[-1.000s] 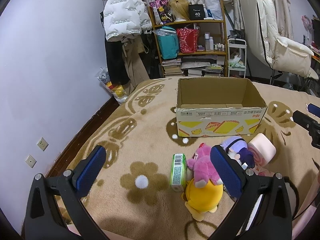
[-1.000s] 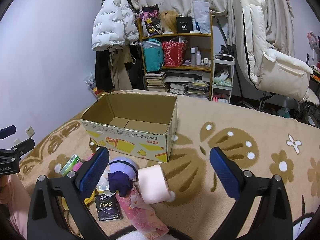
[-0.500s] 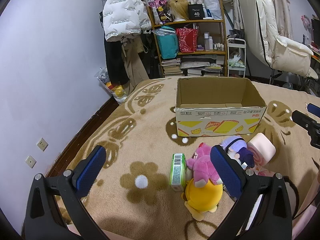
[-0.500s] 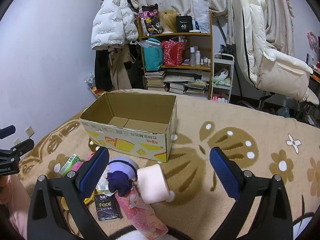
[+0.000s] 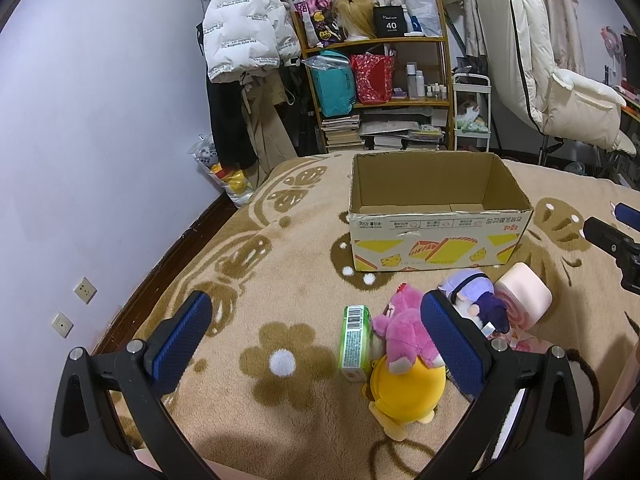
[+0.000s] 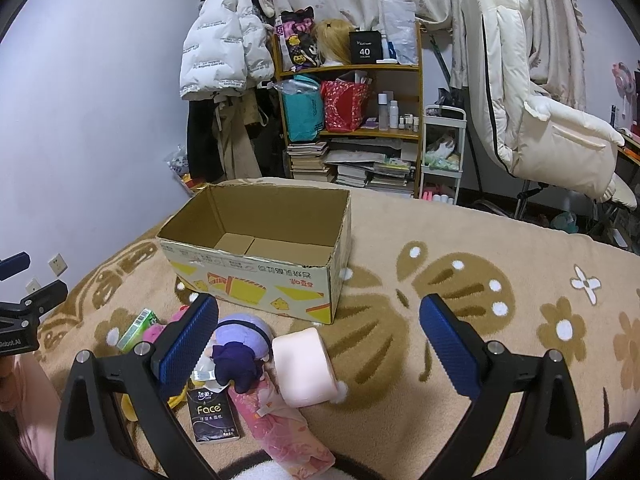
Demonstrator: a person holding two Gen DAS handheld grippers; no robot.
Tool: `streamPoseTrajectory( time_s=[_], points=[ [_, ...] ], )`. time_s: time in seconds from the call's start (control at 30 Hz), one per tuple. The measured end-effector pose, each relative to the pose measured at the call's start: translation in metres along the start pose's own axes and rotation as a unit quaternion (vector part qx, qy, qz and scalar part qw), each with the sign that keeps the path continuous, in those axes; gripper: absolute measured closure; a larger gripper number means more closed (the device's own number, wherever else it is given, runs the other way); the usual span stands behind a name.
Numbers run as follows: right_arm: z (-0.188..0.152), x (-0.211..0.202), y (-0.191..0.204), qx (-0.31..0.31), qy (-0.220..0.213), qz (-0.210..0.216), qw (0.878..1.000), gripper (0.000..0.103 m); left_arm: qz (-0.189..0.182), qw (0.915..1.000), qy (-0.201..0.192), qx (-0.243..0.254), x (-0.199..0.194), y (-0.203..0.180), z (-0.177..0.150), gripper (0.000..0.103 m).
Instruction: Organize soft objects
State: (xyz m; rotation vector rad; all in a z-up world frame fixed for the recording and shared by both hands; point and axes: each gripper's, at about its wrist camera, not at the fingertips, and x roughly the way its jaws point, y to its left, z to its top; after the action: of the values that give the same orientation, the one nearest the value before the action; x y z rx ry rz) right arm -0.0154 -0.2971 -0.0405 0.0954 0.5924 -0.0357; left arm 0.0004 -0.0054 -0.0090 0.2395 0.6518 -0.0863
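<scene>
An open, empty cardboard box stands on the brown flowered blanket. In front of it lie a pink plush, a yellow plush, a purple-haired doll, a pink roll, a green tissue pack, a black "Face" tissue pack and a pink floral pouch. My left gripper is open and empty, above the pile's left side. My right gripper is open and empty, over the roll.
A wooden shelf with bags, books and bottles stands behind the bed. A white puffer jacket hangs at the left, a cream chair at the right. The wall runs along the bed's left edge.
Both views have shifted very slightly; the grippers stay open and the objects lie where they were.
</scene>
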Motion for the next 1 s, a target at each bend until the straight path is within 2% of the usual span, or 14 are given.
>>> streamPoseTrajectory(
  time_s=[1.0],
  points=[
    [-0.0011,0.0008,-0.0005,-0.001,0.003,-0.001,1.0,0.0,0.0,1.0,0.007,0.007,0.0044,-0.0025,-0.0066,0.0]
  ],
)
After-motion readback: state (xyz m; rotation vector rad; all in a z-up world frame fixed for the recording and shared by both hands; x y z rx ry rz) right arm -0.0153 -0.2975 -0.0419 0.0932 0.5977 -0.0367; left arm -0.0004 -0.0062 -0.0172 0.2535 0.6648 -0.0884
